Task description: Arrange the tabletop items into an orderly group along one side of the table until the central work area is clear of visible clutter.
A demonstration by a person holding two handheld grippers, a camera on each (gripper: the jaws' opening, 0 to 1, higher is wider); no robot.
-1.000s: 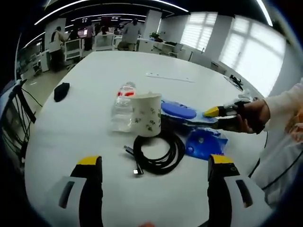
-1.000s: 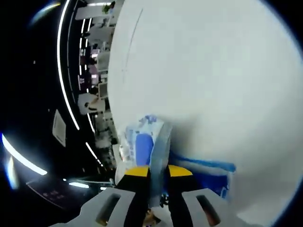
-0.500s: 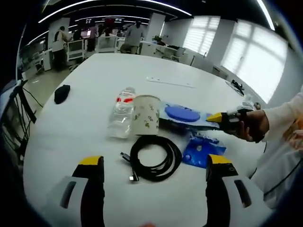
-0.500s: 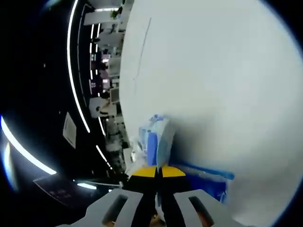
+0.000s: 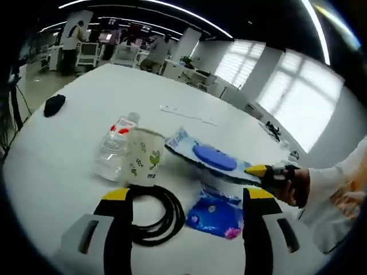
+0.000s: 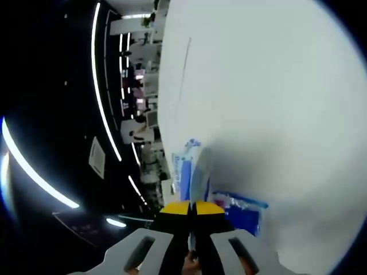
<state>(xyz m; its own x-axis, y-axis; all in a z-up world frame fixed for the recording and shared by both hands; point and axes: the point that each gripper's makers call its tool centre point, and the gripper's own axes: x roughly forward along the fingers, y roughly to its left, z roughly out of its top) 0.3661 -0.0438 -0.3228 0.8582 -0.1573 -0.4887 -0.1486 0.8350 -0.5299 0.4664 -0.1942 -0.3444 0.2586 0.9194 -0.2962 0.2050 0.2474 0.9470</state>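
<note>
Right gripper (image 6: 192,207) clamped on lifted blue wipes pack (image 5: 209,157), left gripper (image 5: 182,197) jaws wide apart over black cable (image 5: 160,220), holding nothing

A large open-plan office or lab hall. Long strip lights (image 5: 172,7) run across a dark ceiling, and big windows with blinds (image 5: 287,97) fill the right of the left gripper view. In its upper left, people (image 5: 155,48) stand among desks and equipment racks (image 5: 86,54) beyond the broad white table (image 5: 63,149).
</note>
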